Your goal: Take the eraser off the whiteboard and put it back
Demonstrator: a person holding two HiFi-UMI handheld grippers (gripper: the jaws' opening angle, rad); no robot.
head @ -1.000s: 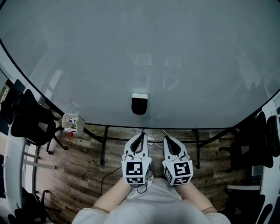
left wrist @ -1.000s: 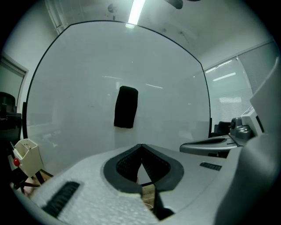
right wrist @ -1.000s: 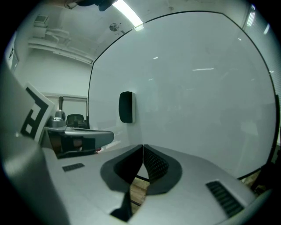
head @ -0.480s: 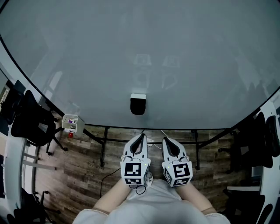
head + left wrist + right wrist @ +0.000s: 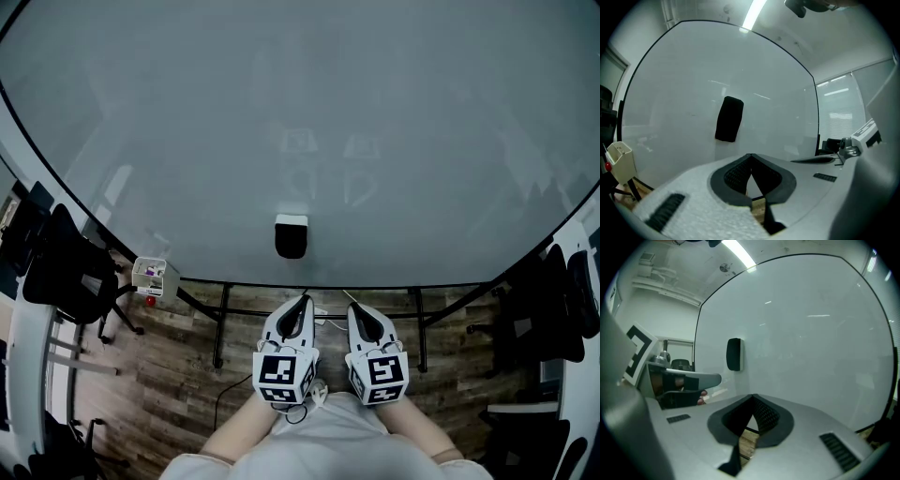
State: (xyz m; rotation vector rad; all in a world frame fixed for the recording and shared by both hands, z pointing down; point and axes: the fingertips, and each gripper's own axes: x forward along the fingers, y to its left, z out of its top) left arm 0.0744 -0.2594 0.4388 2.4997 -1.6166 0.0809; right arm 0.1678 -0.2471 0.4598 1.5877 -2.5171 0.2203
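While the eraser (image 5: 291,236) clings to the whiteboard (image 5: 394,131) near its lower edge, the left tool (image 5: 299,302) and right tool (image 5: 356,309) hang just below that edge, each with jaws together, empty.

The black eraser (image 5: 729,119) sticks slightly tilted on the whiteboard (image 5: 675,79), beyond the left hand-held gripper (image 5: 750,155), whose jaws meet with nothing between them.
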